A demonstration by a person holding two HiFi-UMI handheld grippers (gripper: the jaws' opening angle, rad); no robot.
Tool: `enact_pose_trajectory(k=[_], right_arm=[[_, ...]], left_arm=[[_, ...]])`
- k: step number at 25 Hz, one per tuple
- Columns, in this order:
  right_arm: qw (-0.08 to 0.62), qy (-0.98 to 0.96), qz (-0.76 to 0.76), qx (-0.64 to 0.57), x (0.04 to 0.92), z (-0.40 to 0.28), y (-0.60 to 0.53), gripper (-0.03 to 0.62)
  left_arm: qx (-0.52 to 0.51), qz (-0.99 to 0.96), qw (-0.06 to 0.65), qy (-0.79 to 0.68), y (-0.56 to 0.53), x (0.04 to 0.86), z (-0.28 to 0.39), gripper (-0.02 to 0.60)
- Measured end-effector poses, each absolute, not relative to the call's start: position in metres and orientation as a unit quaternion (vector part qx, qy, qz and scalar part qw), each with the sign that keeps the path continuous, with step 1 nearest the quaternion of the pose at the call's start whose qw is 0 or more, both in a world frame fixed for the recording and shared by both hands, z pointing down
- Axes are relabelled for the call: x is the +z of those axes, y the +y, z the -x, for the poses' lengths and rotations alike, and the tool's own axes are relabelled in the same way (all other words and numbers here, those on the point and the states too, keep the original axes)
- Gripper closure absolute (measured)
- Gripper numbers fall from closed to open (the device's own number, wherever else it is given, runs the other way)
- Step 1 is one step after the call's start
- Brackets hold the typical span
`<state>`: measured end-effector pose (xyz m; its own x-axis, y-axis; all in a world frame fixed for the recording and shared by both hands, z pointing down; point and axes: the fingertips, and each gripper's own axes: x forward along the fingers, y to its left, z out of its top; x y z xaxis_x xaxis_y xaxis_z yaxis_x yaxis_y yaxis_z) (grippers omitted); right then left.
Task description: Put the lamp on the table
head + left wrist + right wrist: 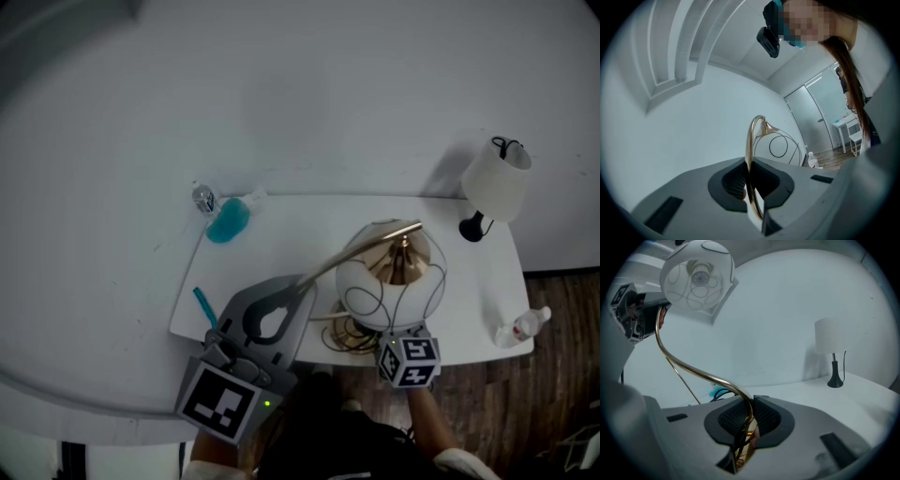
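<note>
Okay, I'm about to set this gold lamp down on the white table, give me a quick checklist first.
1. Left gripper shut on the gold-stemmed lamp with a white globe shade: ok.
2. Right gripper shut on the same stem: ok.
3. Cord clear of the grip: not ok; dark cord strands pass between the right fingers alongside the stem.
4. Landing spot on the white table bare: cannot tell; the globe hides it in the head view.
5. Small white-shaded lamp on a black base standing apart, at the table's far right: ok.
</note>
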<state>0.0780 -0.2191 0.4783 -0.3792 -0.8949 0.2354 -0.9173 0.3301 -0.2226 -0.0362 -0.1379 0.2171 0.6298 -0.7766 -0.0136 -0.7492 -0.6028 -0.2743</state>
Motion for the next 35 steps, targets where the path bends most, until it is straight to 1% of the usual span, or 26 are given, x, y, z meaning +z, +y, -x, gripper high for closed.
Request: enact_pose_trajectory(k=[22,35], right_arm=[[0.039,-0.802,-0.571,0.171,0.498,-0.062,-0.269,0.556],[0.049,-0.794,-0.578,0.181,0.51,-0.042,-0.291,0.556]], left_arm=[[-0.057,0.903,0.122,0.407,-0.191,0.237,0.054,0.574],[-0.058,0.91,0.106,0.397,-0.216,0.25,0.075,0.574]])
